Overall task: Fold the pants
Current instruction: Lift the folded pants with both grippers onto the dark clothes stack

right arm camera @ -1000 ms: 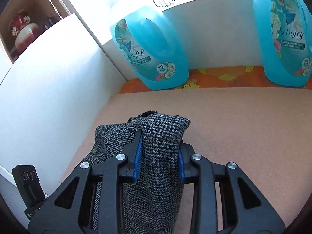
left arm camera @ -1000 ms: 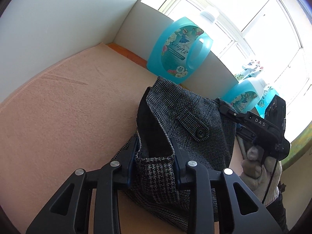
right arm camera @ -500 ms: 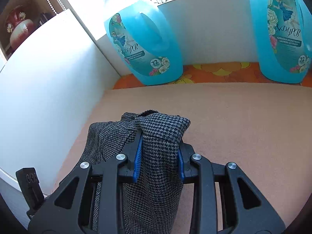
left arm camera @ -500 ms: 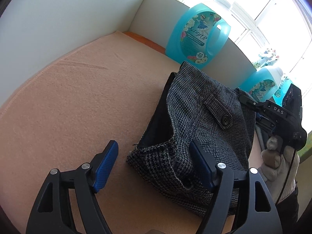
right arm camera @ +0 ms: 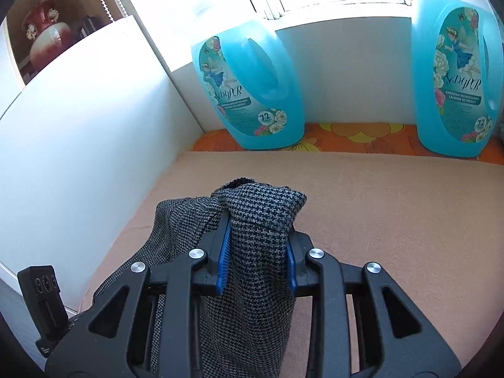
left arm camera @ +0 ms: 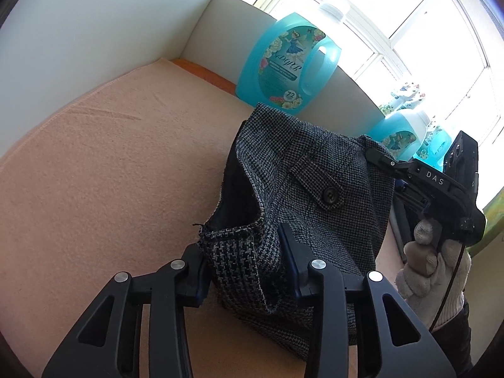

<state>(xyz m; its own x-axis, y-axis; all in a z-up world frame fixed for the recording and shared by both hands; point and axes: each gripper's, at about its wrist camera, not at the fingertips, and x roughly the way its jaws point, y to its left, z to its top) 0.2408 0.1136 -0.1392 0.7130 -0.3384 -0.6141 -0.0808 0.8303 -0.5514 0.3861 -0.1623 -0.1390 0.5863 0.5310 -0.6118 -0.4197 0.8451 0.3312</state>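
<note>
Strong daylight pours through the window [left arm camera: 393, 15], blowing it out white; the detergent bottles [right arm camera: 249, 94] glow. Sharp focus, dark corners, fisheye bending at the edges.

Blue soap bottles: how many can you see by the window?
2 for sure: one detergent bottle near the white wall's corner, another bottle further right. A third may hide behind it.

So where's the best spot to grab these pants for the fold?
Grip the pants at the thick waistband corners, coming from the near edge. The left gripper has just closed on one; the right gripper holds the other.
</note>
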